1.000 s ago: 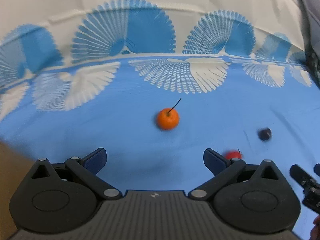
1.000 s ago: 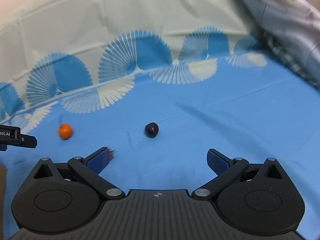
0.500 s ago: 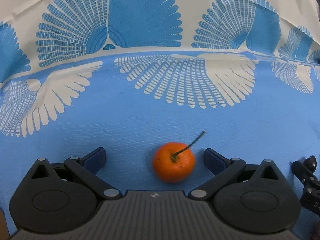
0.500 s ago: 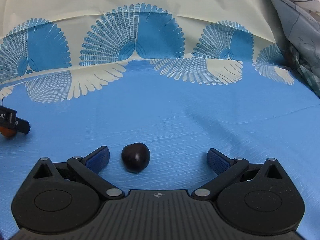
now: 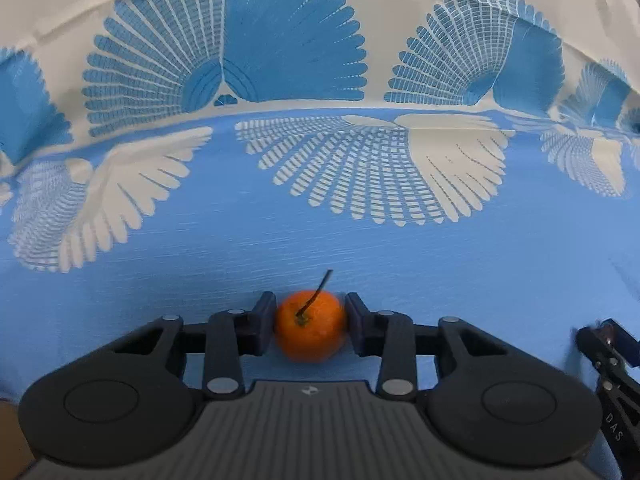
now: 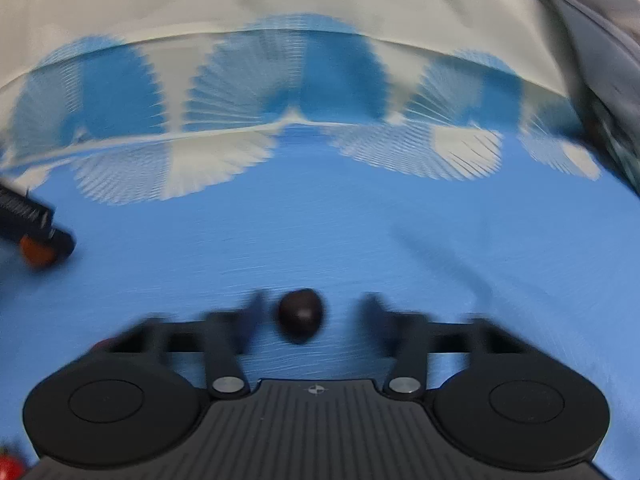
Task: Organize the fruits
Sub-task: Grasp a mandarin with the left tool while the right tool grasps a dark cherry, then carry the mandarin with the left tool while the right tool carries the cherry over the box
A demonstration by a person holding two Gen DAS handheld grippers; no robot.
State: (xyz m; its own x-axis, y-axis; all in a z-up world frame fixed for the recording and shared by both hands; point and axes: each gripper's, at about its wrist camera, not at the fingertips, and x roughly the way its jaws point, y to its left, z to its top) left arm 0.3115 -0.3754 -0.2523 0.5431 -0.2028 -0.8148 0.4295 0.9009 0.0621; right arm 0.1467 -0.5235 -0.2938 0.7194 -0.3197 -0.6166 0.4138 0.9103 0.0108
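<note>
Across the whole table (image 5: pixel 520 264) a blue cloth (image 5: pixel 224 240) is spread, printed with white fan-shaped feather motifs; toward the top of both frames the print is reversed, with blue fans on a cream band (image 5: pixel 380 12). Fine horizontal weave lines are seen in the blue field. At the upper right of the right wrist view a grey, crumpled fabric (image 6: pixel 600 40) is draped beside the cloth's edge. At the lower left corner of the left wrist view a sliver of brown surface (image 5: pixel 10 440) is exposed.

At the lower centre of the left wrist view the left tongs (image 5: pixel 310 324) are clenched on an orange tangerine (image 5: pixel 311 330), both blue pads being pressed against its sides; a thin dark stem is pointed up and to the right. The fruit is rested on the cloth.

At the lower centre of the right wrist view, which is blurred, a small dark plum-like fruit (image 6: pixel 301 316) is seen lying on the cloth between the fingers of the right tongs (image 6: pixel 310 316). The fingers are drawn partway inward, a gap being left on each side of the fruit, so nothing is grasped. At the left edge of that view the left tongs and the tangerine are visible. A red fruit (image 6: pixel 10 466) is partly shown at the lower left corner.
</note>
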